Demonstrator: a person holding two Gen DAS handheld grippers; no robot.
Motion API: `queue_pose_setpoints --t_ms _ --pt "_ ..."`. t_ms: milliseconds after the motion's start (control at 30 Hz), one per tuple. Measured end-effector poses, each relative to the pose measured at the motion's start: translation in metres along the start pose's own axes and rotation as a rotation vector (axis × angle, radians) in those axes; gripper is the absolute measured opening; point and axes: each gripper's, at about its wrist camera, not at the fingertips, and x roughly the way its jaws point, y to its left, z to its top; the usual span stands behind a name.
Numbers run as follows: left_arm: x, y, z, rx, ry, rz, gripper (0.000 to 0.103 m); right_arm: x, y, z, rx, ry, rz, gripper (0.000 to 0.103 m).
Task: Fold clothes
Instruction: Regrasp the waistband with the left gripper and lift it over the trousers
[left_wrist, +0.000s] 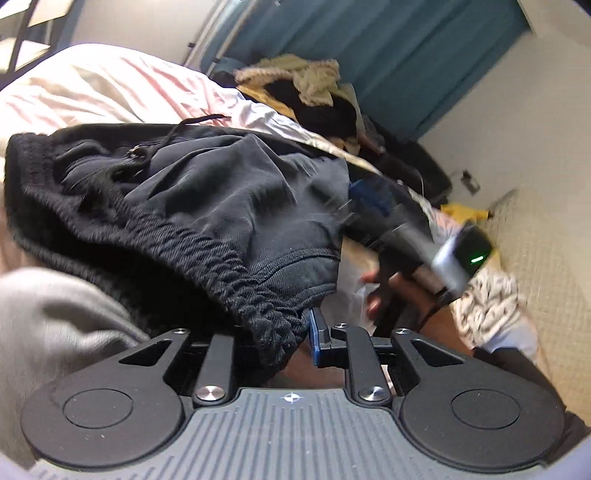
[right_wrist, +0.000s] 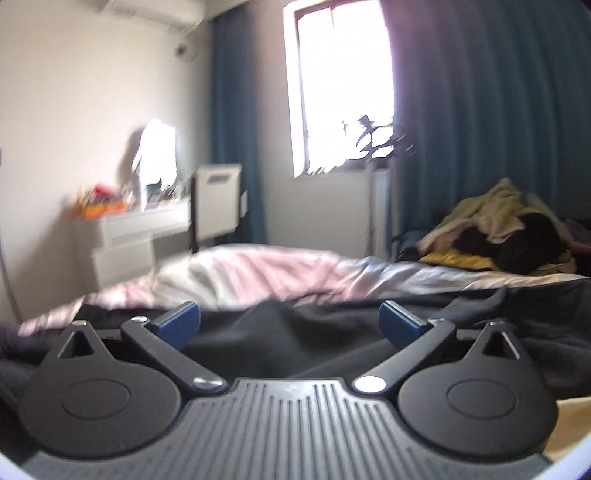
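Black shorts (left_wrist: 207, 206) with a ribbed elastic waistband and a drawstring hang bunched in front of the left wrist camera. My left gripper (left_wrist: 295, 332) is shut on the waistband; one blue pad (left_wrist: 315, 338) shows, the other is hidden by cloth. My right gripper shows blurred in the left wrist view (left_wrist: 373, 206), by the far edge of the shorts. In the right wrist view my right gripper (right_wrist: 290, 321) is open, its blue pads (right_wrist: 179, 321) wide apart just above dark cloth (right_wrist: 284, 339) and holding nothing.
A bed with a pink and white cover (right_wrist: 258, 277) lies behind. A heap of clothes (right_wrist: 498, 229) sits at its right, also in the left wrist view (left_wrist: 306, 85). Teal curtains (right_wrist: 498, 110), a window (right_wrist: 343, 85) and a white dresser (right_wrist: 140, 229) stand beyond. Grey cloth (left_wrist: 55, 325) lies at left.
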Motion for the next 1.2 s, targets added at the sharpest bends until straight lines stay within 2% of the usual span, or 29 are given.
queue_pose_setpoints --t_ms 100,133,167,267,300,367,433,567,700,867,933,1033,1100,1133,1167,1200 --pt "-0.006 -0.001 -0.001 0.054 0.009 0.005 0.036 0.021 0.004 -0.024 -0.005 0.145 0.024 0.103" --pt "-0.010 0.000 0.000 0.079 0.008 0.005 0.055 0.026 0.001 -0.031 0.009 0.186 0.024 0.103" --pt "-0.016 0.001 0.003 0.106 0.000 0.003 0.069 0.031 -0.003 -0.037 0.028 0.230 0.025 0.103" --pt "-0.034 0.005 0.009 0.187 -0.023 -0.002 0.072 0.044 -0.013 -0.053 0.081 0.355 0.036 0.103" --pt "-0.040 0.009 0.012 0.198 -0.039 0.008 0.072 0.043 -0.011 -0.056 0.074 0.359 0.038 0.103" --pt "-0.056 0.030 0.019 0.149 -0.093 0.043 0.073 0.041 -0.005 -0.059 0.054 0.350 0.039 0.103" --pt "-0.062 0.070 0.035 0.026 -0.136 0.039 0.073 0.040 -0.001 -0.059 0.052 0.349 0.039 0.103" --pt "-0.060 0.165 0.069 -0.286 -0.193 0.008 0.071 0.034 0.001 -0.052 0.066 0.349 0.037 0.103" --pt "-0.043 0.229 0.088 -0.466 -0.188 0.001 0.071 0.015 0.007 -0.041 0.086 0.290 0.059 0.103" --pt "-0.024 0.265 0.095 -0.588 -0.191 -0.036 0.069 -0.007 0.023 -0.027 0.099 0.206 0.092 0.103" --pt "-0.015 0.272 0.100 -0.617 -0.221 -0.049 0.069 -0.009 0.027 -0.024 0.127 0.197 0.111 0.103" --pt "0.001 0.279 0.109 -0.658 -0.272 -0.061 0.069 -0.002 0.020 -0.029 0.270 0.210 0.185 0.103" --pt "0.020 0.278 0.118 -0.659 -0.250 -0.038 0.069 0.004 0.015 -0.034 0.345 0.228 0.195 0.103" --pt "0.028 0.274 0.123 -0.633 -0.228 -0.011 0.060 0.005 0.013 -0.036 0.358 0.228 0.184 0.103" --pt "0.036 0.271 0.127 -0.610 -0.198 0.023 0.039 0.005 0.010 -0.037 0.367 0.222 0.175 0.103" --pt "0.044 0.268 0.130 -0.593 -0.163 0.065 0.027 0.005 0.007 -0.038 0.377 0.216 0.165 0.103"
